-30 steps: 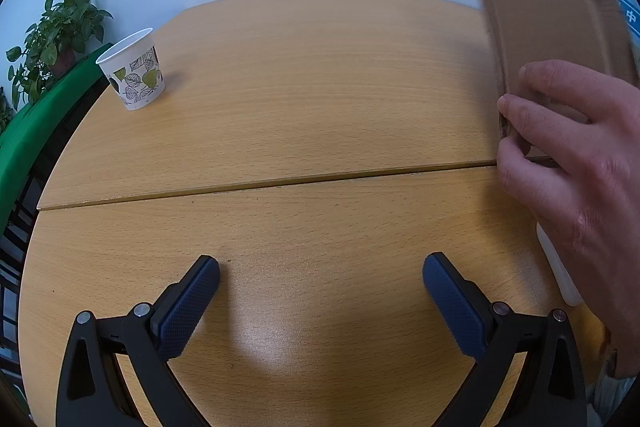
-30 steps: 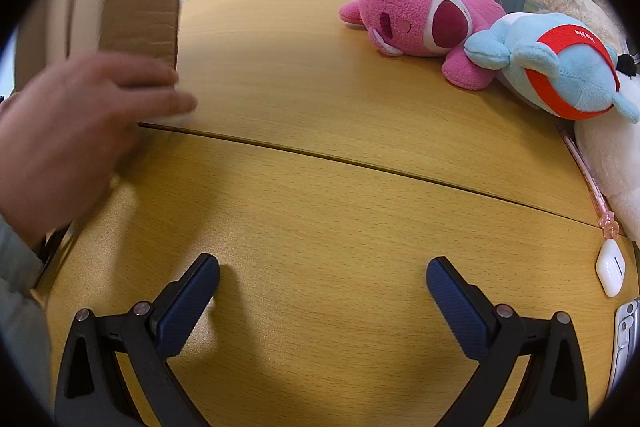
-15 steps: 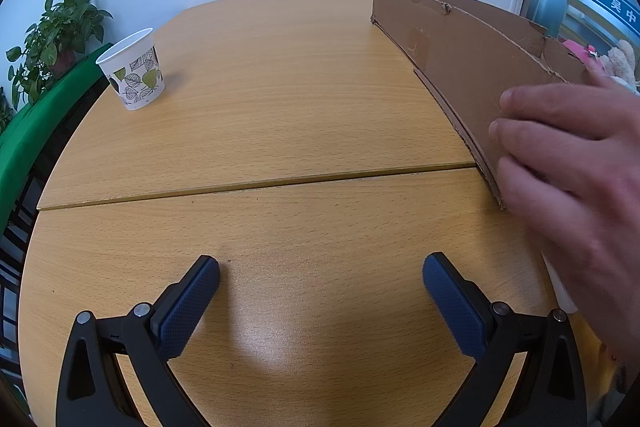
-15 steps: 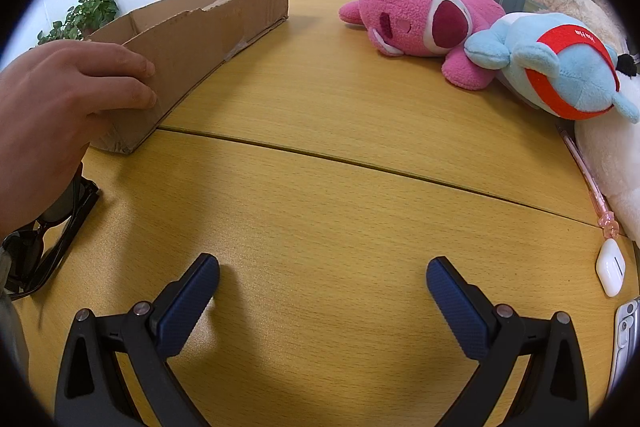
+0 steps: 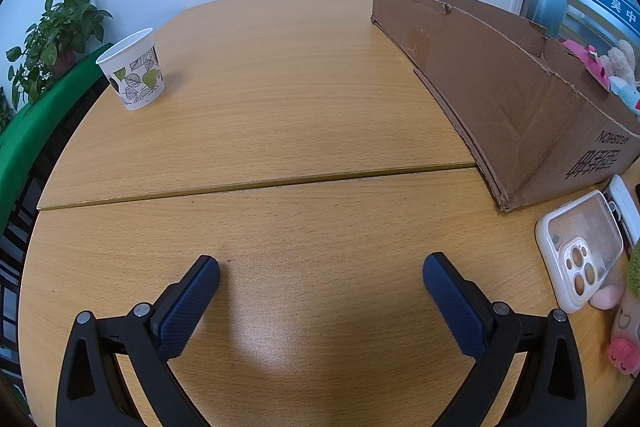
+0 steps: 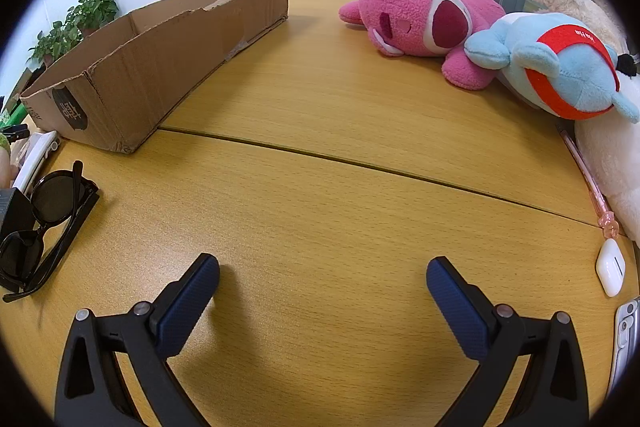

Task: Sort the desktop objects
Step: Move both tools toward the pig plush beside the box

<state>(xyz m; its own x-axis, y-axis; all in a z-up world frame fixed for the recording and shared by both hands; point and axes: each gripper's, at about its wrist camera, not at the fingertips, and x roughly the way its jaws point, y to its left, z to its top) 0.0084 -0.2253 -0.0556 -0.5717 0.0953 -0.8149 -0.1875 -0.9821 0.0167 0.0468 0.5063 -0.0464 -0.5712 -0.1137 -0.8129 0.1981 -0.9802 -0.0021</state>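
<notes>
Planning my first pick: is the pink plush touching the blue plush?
Touching. The right wrist view shows the blue plush lying against the pink plush, its ear overlapping the pink leg with no table visible between.

Both wrist fisheyes sit low over the wooden table [image 5: 304, 99], facing 12 o'clock along spread fingers. Left view has the cardboard box [image 5: 500, 83] at 2 o'clock; right view has it [image 6: 160, 59] at 10 o'clock. Shared: box, table seam.

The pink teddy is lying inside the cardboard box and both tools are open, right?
Not quite. The pink teddy lies on the table, outside the cardboard box, as the right wrist view shows. Both the left tool and right tool are open.
</notes>
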